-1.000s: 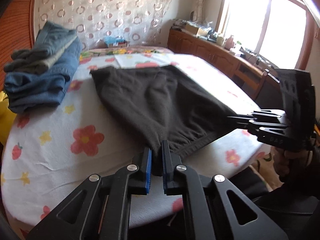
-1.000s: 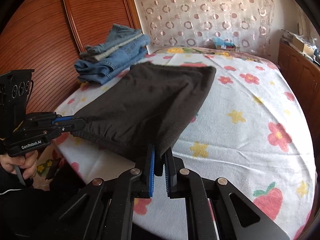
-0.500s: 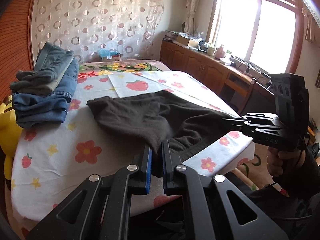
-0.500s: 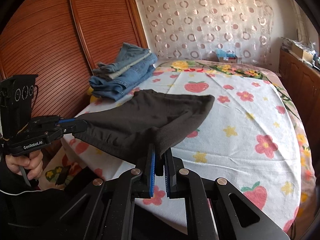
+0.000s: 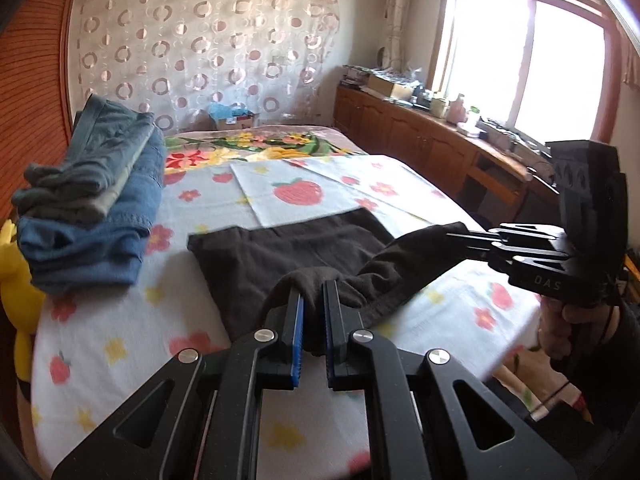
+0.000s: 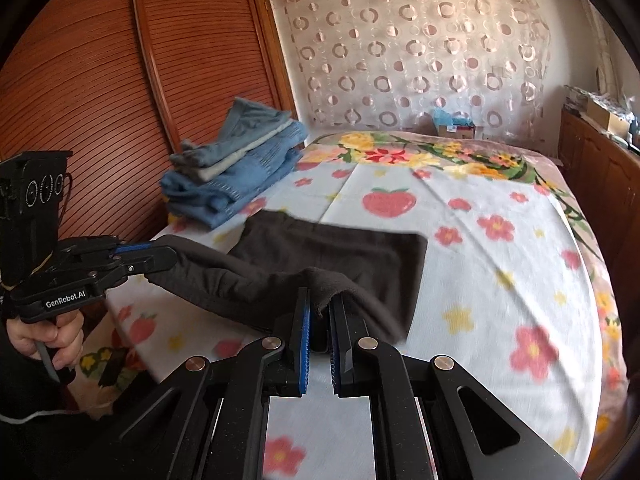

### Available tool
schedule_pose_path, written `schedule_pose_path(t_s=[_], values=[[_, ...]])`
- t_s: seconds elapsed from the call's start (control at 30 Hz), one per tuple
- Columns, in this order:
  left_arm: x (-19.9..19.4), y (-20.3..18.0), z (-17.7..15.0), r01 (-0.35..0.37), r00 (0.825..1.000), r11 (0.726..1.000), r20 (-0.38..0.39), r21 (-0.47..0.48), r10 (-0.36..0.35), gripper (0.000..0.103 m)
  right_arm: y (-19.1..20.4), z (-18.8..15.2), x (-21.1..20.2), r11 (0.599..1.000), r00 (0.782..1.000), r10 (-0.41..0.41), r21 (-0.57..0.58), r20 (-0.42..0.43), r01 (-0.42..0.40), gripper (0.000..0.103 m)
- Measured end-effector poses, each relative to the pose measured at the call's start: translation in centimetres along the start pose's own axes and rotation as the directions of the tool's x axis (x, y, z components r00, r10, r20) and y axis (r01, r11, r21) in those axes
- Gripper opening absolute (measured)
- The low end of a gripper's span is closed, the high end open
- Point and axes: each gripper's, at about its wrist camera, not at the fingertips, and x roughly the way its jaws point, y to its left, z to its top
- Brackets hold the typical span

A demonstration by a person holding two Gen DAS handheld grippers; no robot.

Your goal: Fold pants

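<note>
Dark brown pants [image 5: 280, 252] lie on the flowered bed sheet [image 5: 120, 344], their near waistband edge lifted off the bed. My left gripper [image 5: 311, 300] is shut on one corner of the waistband. My right gripper [image 6: 319, 300] is shut on the other corner. Each gripper shows in the other's view: the right one [image 5: 460, 236] at the right of the left wrist view, the left one [image 6: 160, 256] at the left of the right wrist view. The far part of the pants [image 6: 360, 252] rests flat on the sheet.
A stack of folded jeans [image 5: 92, 208] sits at the bed's left side, also in the right wrist view [image 6: 236, 172]. A wooden slatted wardrobe [image 6: 100, 100] stands left of the bed. A wooden cabinet [image 5: 420, 140] runs under the window on the right. A yellow toy [image 5: 16, 280] is at the left edge.
Both grippers have risen and pulled back toward the near edge, lifting the waistband. The pants have slid toward me, and more of the sheet shows beyond them.
</note>
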Motion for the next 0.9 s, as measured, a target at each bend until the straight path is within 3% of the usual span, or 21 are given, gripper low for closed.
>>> schedule_pose_path(t_s=[0.3,0.63,0.9], values=[[4.4,2.5,1.6,-0.041,0.997,0.999,-0.06,-0.022,0.04,0.01,-0.4,2.6,5.4,0.999,0.999,-0.046,-0.018,-0.018,0.046,0.008],[7.1,3.9,2.6,-0.062,0.995,0.997,-0.074,-0.034,0.06,0.01,-1.3,3.9,9.7,0.997,0.996,-0.08,0.007,-0.05,0.081,0.008],[7.3,4.5,2.9,-0.08,0.995,0.996,-0.059,-0.039,0.077,0.01,-1.9,4.0,10.1,0.996,0.996,-0.086,0.0,-0.04,0.086,0.012]])
